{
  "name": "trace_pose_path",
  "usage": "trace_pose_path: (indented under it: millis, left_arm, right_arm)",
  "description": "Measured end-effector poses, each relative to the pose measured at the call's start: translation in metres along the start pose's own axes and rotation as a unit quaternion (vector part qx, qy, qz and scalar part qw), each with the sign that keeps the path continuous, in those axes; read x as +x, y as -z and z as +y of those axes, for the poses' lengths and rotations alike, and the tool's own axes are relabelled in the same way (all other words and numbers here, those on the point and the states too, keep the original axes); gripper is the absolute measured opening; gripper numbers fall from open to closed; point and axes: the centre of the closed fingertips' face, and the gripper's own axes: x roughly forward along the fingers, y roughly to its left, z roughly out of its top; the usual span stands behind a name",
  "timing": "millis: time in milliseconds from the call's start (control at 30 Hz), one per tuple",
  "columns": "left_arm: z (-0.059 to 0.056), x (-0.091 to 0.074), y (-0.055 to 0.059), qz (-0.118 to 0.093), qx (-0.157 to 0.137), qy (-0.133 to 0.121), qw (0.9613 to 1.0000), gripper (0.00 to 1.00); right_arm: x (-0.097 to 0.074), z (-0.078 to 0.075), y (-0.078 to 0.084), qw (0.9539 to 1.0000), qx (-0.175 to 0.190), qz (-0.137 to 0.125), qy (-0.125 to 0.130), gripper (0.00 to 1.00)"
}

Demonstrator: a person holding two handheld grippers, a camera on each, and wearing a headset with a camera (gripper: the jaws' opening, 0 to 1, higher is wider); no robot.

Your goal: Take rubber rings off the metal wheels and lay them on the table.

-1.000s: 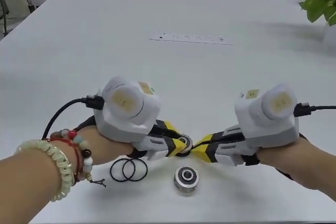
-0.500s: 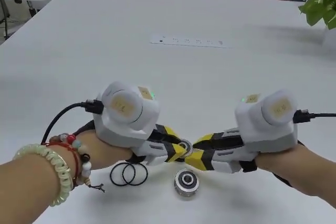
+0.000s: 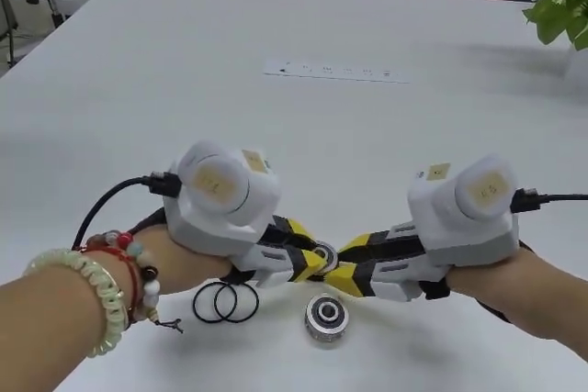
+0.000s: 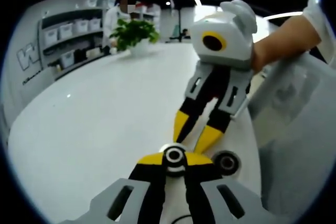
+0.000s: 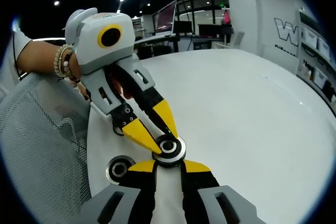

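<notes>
Lower centre of the head view: the left gripper and the right gripper meet nose to nose, the left entering from the left of frame and the right from the right, their jaws almost on one line.

Between the tips sits the held metal wheel, raised clear of the table. Its flat face turns up toward the head camera, so its axis stands roughly upright and crosswise to both sets of jaws.

Left gripper: jaws drawn in and clamped on that wheel, one yellow tip on either side of it in the left gripper view.

Right gripper: tips at the wheel's rim with a narrow gap between them. Whether they pinch the rim, pinch a ring or merely touch cannot be told. Whether a rubber ring remains on this wheel cannot be told either.

Two rubber rings lie flat at lower left, overlapping, just below the left gripper's body.

A second metal wheel rests on the table just below the meeting tips, about equally near both grippers.

A power strip lies at upper centre, well apart.

Judgement: the step in hand is stripping the held wheel. The right gripper is placed to pull outward, toward the right of frame, while the left steadies.
</notes>
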Motion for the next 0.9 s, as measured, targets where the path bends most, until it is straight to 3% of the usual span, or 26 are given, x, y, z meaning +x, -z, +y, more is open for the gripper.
trace_pose_path:
  millis: [333,400,600,767,867,900]
  left_arm:
    - [0.000,-0.001,0.001,0.002,-0.004,0.003,1.0000,0.13]
    - [-0.001,-0.001,0.002,0.004,-0.003,0.007,1.0000,0.13]
    - [-0.001,-0.002,0.002,0.006,0.002,0.006,1.0000,0.13]
    - [-0.001,-0.002,0.002,0.007,0.001,0.006,1.0000,0.13]
    - [-0.001,-0.002,0.002,0.007,0.001,0.006,1.0000,0.12]
    - [-0.001,-0.003,0.002,0.006,-0.001,0.007,1.0000,0.12]
  right_arm:
    - [-0.002,0.000,0.003,0.9997,0.021,0.003,-0.010,0.03]
    - [-0.002,-0.002,0.003,0.9997,0.026,0.003,-0.002,0.00]
    - [-0.002,-0.002,0.003,0.9987,0.048,0.012,0.002,0.00]
    - [-0.004,-0.005,0.003,0.9923,0.123,0.012,0.003,0.00]
    - [-0.007,-0.009,-0.002,0.9861,0.166,-0.008,0.005,0.00]
    - [-0.008,-0.008,-0.010,0.9823,0.184,-0.033,-0.003,0.00]
